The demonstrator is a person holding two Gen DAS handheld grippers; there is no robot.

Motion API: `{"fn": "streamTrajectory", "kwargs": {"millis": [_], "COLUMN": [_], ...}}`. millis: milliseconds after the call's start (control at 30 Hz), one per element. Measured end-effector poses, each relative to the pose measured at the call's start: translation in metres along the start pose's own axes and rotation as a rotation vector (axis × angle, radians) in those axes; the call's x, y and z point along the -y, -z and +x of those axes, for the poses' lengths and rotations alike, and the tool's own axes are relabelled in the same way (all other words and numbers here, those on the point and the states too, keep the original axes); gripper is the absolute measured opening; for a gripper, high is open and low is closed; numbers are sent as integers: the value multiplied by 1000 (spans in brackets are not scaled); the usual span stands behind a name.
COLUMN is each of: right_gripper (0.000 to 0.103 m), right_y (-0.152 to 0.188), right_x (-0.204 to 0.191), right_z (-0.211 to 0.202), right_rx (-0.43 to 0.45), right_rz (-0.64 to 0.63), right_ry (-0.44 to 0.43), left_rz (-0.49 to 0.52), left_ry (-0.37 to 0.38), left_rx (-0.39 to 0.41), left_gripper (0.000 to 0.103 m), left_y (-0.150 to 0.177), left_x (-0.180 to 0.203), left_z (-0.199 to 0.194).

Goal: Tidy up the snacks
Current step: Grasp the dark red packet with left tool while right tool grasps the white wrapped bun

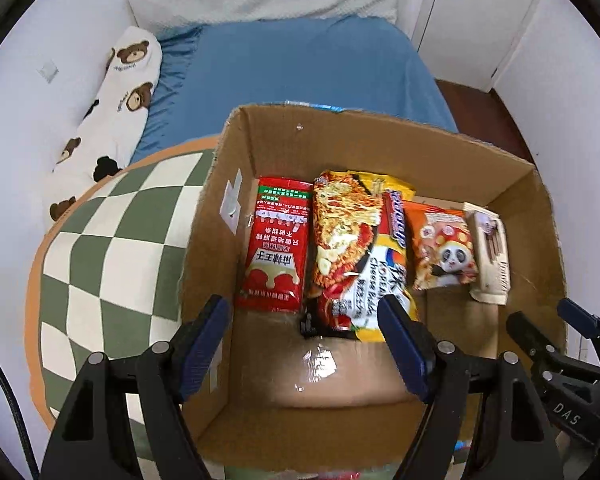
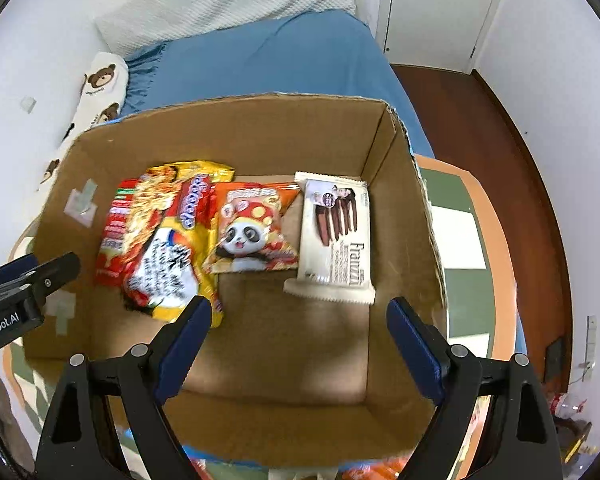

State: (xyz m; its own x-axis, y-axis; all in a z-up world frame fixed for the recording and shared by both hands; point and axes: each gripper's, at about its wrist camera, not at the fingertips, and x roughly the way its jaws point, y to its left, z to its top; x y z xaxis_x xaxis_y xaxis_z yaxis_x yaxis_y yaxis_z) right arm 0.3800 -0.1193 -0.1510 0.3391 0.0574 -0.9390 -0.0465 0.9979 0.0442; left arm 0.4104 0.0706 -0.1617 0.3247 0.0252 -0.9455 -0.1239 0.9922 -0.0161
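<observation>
Five snack packets line the far half of the brown cardboard box [image 2: 400, 152], its near floor bare. Left gripper [image 1: 304, 344] and right gripper [image 2: 300, 344] both hover with jaws apart, holding nothing; more packets seemingly wait below the near wall

A bed [image 1: 300, 64] covered by a blue sheet is shown against white walls [image 1: 16, 128]. A bear-print pillow [image 1: 116, 92] lies along its wall side, a white blanket [image 2: 228, 4] at its far end. Dark red-brown flooring [image 2: 496, 128] and white doors [image 2: 432, 8] are seen beyond.
</observation>
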Motion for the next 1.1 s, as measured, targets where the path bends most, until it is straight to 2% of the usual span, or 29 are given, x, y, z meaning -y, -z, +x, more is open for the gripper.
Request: {"fn": "streamTrajectory", "kwargs": {"millis": [500, 700, 767, 900, 1100], "right_gripper": [91, 91, 91, 91, 91], "right_y": [49, 87, 111, 159, 237], "right_x": [-13, -9, -4, 9, 40], "right_z": [-108, -120, -112, -82, -29], "right_rx": [152, 123, 79, -39, -247], "right_rz": [5, 36, 61, 108, 206], "right_ry": [-54, -89, -100, -102, -102], "left_rz": [31, 67, 102, 224, 533], "left_ry": [44, 27, 5, -39, -130], "left_rx": [165, 177, 158, 64, -138], "left_gripper": [76, 76, 76, 76, 76], "left_y": [56, 98, 117, 164, 232], "left_x": [10, 11, 13, 22, 46], "left_z": [-103, -119, -111, -74, 13]}}
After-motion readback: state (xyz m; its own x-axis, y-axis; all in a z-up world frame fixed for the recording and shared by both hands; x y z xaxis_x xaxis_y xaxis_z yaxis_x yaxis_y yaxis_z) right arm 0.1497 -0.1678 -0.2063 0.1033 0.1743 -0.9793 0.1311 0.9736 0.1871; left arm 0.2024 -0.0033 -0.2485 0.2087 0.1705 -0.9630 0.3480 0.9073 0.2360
